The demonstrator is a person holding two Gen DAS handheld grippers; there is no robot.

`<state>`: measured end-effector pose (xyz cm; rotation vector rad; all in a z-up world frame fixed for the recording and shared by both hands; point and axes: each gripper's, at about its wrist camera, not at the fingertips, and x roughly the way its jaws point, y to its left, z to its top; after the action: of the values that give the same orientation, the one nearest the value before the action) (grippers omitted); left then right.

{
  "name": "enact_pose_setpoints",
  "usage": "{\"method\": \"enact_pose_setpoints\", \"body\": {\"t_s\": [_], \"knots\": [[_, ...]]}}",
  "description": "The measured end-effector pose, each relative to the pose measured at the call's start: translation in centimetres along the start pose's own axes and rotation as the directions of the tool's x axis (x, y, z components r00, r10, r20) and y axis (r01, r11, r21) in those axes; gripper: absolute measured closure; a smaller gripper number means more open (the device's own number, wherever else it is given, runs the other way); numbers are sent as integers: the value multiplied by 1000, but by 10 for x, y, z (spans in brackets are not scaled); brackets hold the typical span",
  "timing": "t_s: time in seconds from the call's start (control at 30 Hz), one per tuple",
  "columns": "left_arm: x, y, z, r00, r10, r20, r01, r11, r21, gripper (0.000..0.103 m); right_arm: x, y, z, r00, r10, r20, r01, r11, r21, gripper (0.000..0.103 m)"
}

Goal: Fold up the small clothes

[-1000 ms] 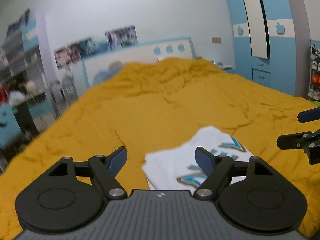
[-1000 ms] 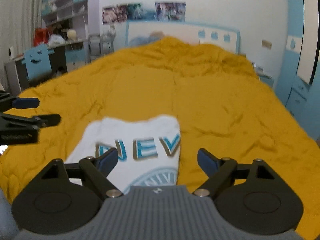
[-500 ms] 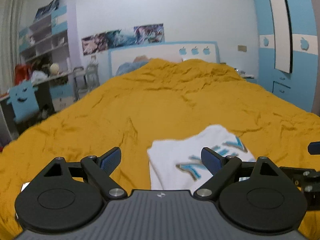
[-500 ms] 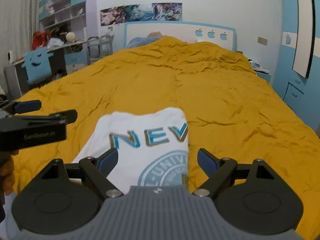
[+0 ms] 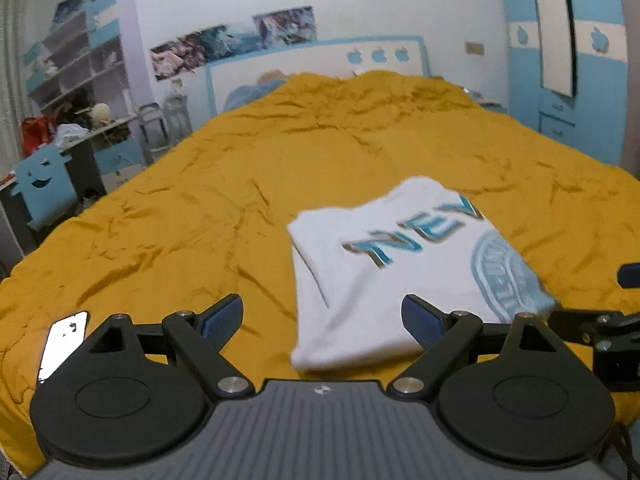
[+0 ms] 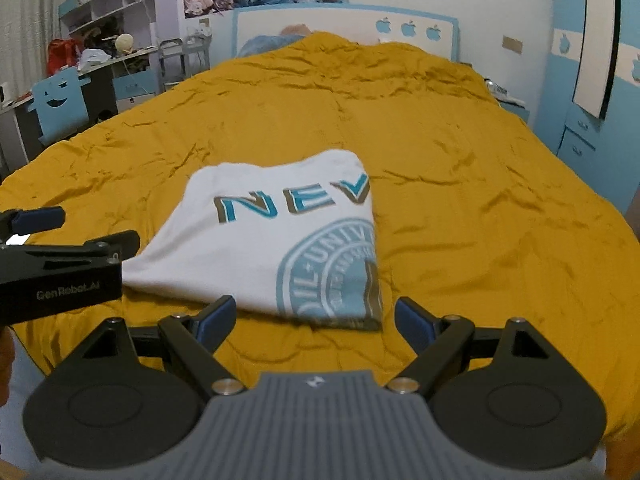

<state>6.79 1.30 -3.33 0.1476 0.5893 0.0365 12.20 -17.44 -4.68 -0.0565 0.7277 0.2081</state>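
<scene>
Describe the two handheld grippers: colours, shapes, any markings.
Both look the same. The left gripper and the right gripper each have a grey ribbed body with a small logo at its front edge, two round black discs, black linkage bars with silver pivot pins, and fingers faced with dark blue ribbed pads. The right wrist view shows "GenRobot.AI" printed in pale letters on the left gripper's black side.
</scene>
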Motion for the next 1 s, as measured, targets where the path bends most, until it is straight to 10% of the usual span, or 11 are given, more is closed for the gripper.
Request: {"method": "enact_pose_setpoints", "body": {"t_s": [1.0], "knots": [[-4, -7, -14, 996, -47, -81, 45, 999, -30, 0, 0, -2, -21, 1000, 16, -17, -16, 1000, 27, 21]]}}
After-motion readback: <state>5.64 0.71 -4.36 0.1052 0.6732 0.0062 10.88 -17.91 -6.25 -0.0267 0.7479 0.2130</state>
